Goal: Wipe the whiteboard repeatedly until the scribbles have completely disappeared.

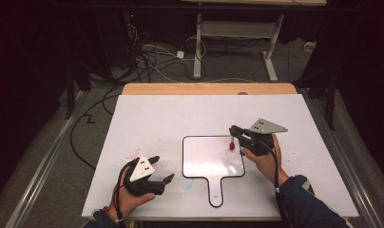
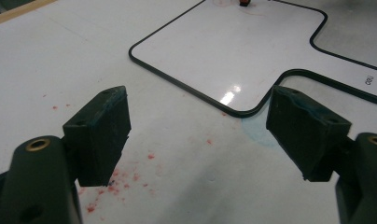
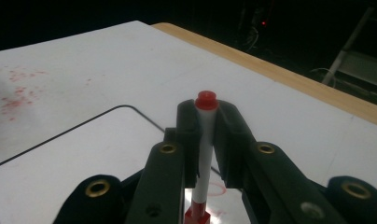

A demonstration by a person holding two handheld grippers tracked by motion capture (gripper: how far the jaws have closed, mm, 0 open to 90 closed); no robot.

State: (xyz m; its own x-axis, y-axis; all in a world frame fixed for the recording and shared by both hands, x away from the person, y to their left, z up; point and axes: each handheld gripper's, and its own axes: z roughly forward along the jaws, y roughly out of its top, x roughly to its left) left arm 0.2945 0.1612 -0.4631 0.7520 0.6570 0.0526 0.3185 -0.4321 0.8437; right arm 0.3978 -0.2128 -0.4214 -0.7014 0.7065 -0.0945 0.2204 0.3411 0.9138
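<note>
A small whiteboard (image 1: 204, 159) with a black rim and a handle lies flat at the table's middle. My right gripper (image 1: 234, 134) is shut on a white marker (image 3: 204, 154) with red ends, held upright. The marker's lower end (image 1: 232, 146) rests at the board's upper right area, beside faint red lines (image 3: 214, 189). My left gripper (image 1: 162, 170) stands open near the table's front left, nothing between its jaws, left of the board's handle (image 1: 216, 192). In the left gripper view the board (image 2: 233, 51) lies ahead of the open pads (image 2: 102, 130).
Red ink specks (image 2: 116, 184) dot the white table (image 1: 147, 114) near my left gripper, and a faint blue smear (image 2: 259, 135) sits by the board's corner. Beyond the table's wooden far edge (image 1: 209, 88) lie cables and a desk frame on the floor.
</note>
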